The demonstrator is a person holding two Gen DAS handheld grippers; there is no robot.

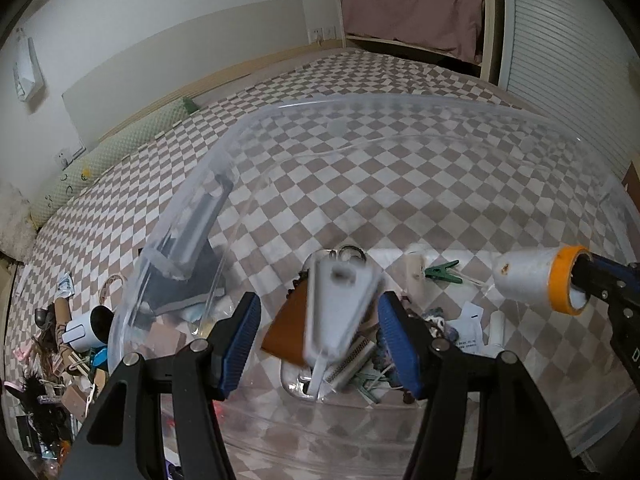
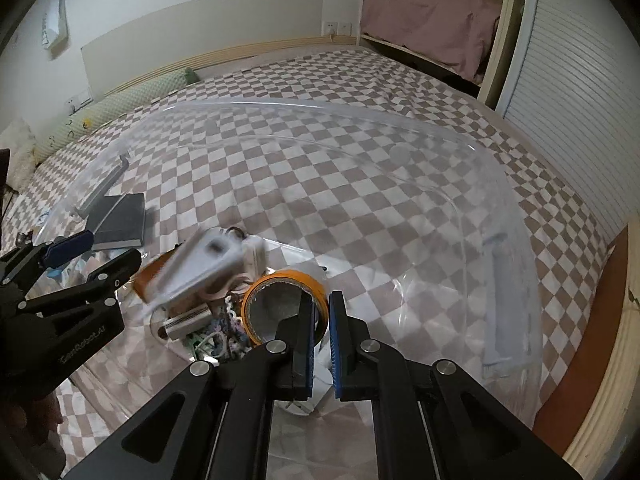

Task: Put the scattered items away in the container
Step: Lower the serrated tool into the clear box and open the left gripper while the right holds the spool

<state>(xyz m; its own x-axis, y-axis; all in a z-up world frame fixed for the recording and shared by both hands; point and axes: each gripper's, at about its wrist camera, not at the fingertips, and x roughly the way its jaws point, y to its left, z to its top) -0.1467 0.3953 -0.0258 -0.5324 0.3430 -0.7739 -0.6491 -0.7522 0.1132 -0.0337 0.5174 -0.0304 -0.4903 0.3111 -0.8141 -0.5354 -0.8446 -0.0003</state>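
Two hand-held grippers sit over the clear bin (image 1: 256,120) on the checked bed (image 1: 360,80). Your left hand-held gripper (image 1: 319,344) is released, its blue pads spread wide, and a white wedge-shaped item (image 1: 340,312) with a metal ring at its far end shows blurred between them, touching neither pad. In the right wrist view that same wedge (image 2: 200,272) is smeared above the pile in the bin. Your right hand-held gripper (image 2: 320,340) is clenched on the wall of a tape roll (image 2: 276,300) with an orange rim, one pad inside the core and one outside; in the left wrist view the roll (image 1: 536,280) hangs from it above the bin's right side.

Below the wedge, on the bin floor, lie a brown card (image 1: 288,332), a silver comb-like bar (image 1: 352,364), crocheted yarn (image 2: 232,332), a green clip (image 1: 442,270) and paper slips (image 1: 470,326). Farther left in the bin, a dark notebook (image 2: 120,220) rests against the wall.

Outside the bin, to its left, more clutter is still scattered on the bed, among it a white cup (image 1: 86,330) on its side. Beyond that, a green bolster (image 1: 120,148) runs along the wall.
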